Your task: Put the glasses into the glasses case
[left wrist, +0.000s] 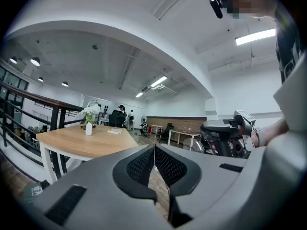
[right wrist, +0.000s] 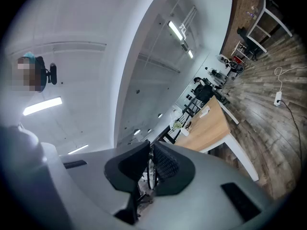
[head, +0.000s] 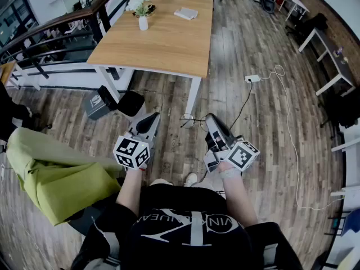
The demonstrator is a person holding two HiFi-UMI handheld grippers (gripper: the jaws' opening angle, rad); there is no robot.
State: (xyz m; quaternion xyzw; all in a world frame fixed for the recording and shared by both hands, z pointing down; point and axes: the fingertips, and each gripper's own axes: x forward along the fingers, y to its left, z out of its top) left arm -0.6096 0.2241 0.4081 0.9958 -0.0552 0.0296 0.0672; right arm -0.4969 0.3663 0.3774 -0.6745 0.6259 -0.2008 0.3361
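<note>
The right gripper (head: 210,118) has its jaws pinched on the glasses (head: 190,120) and holds them in the air in front of the person. The left gripper (head: 149,118) has its jaws pressed together with nothing in them. The glasses look thin, light and easy to bend, so a soft hold on the frame, not the lens, seems best. Which part is pinched is hard to see. No glasses case can be picked out. The flat thing (head: 186,13) on the table (head: 163,44) is too small to tell.

Calvin Klein lettering, upside down, partly hidden, on black T-shirt (head: 191,229), square markers on left gripper (head: 147,120) and right gripper (head: 211,120)
</note>
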